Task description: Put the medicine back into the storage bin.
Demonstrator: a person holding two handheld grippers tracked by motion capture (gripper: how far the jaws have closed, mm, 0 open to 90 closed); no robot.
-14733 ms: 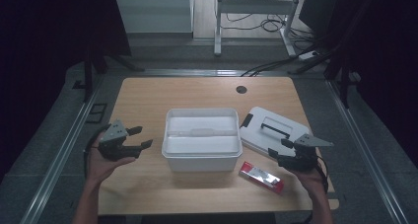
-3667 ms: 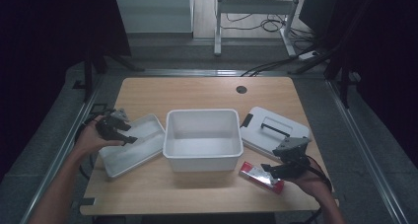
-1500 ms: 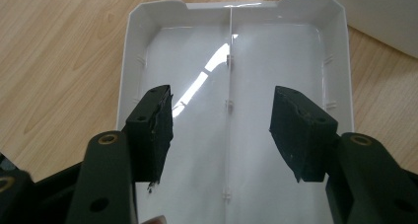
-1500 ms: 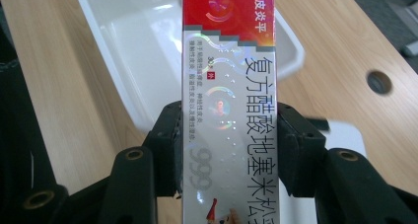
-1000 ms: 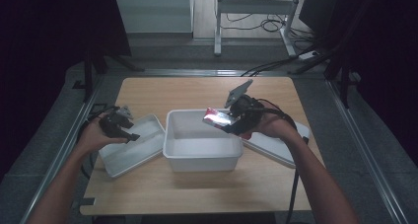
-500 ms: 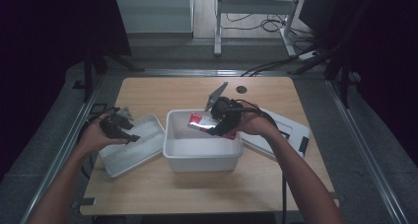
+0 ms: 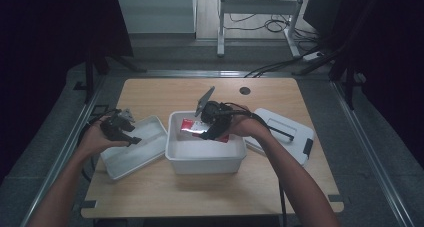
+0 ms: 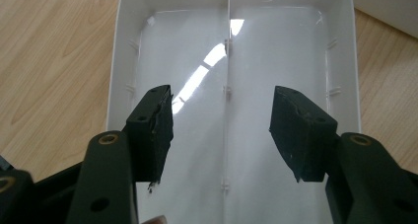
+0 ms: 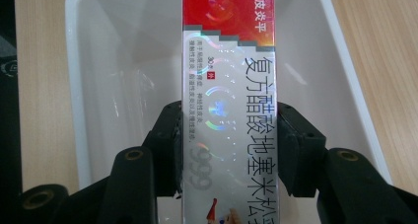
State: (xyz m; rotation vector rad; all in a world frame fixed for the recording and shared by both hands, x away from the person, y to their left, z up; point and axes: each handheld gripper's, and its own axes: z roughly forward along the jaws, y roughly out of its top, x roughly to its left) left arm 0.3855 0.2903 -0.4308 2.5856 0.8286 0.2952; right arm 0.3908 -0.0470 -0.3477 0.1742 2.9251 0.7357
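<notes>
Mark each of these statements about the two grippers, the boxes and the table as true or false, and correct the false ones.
1. The right gripper grips a red and silver carton. True.
2. The carton lies on the table. False: it is held over the white bin.
3. The left gripper is open. True.
4. The left gripper is over the handled lid. False: it is over the shallow white tray.
</notes>
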